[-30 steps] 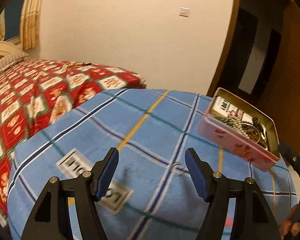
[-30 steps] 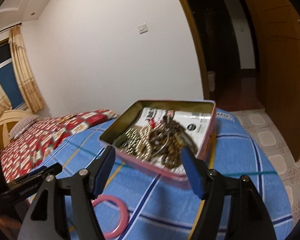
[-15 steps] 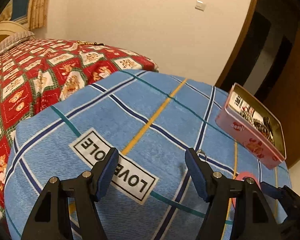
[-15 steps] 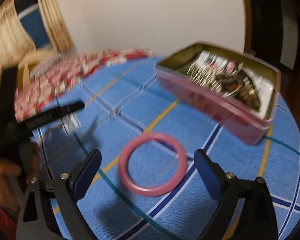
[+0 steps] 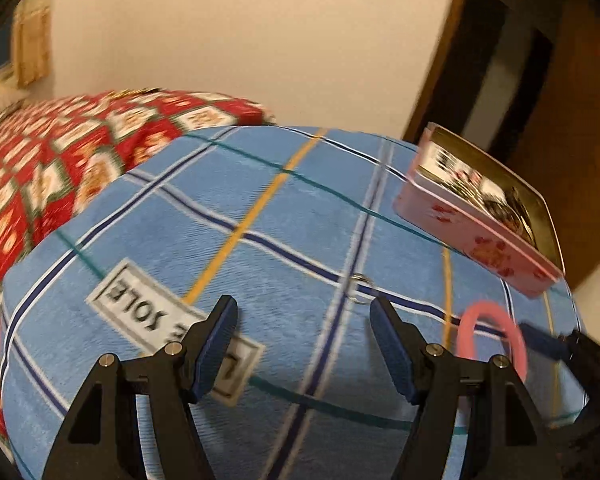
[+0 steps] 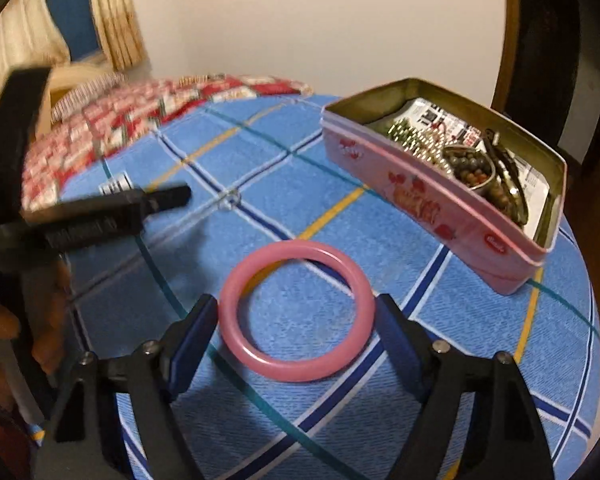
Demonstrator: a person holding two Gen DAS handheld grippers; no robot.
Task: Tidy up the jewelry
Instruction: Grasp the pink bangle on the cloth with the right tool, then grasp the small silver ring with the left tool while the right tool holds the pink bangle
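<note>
Two hand-held grippers are held over a round worktop (image 6: 480, 344) covered by a blue checked cloth. The right hand-held gripper (image 6: 296, 326) is set around a pink bangle (image 6: 296, 312), which lies flat on the cloth; its blue pads stand just outside the bangle on either side, and its jaws are closing with the bangle between them. No firm press of the pads on the bangle can be made out, so it is read as not yet gripped. The left hand-held gripper (image 5: 302, 338) is released, with nothing between its jaws; only cloth is seen there.

Places are given from the bangle as seen in the right wrist view. A pink tin (image 6: 432, 200) is found beyond it and to the right, well apart, standing lidless on the cloth. Beads, chains and a printed paper are seen inside the tin. A small metal ring (image 6: 230, 199) is seen beyond the bangle and to the left, on a crossing of the cloth's lines. The left hand-held gripper is seen further left. A bed (image 6: 132, 116) with a red patterned cover is seen far behind, beside the worktop.
</note>
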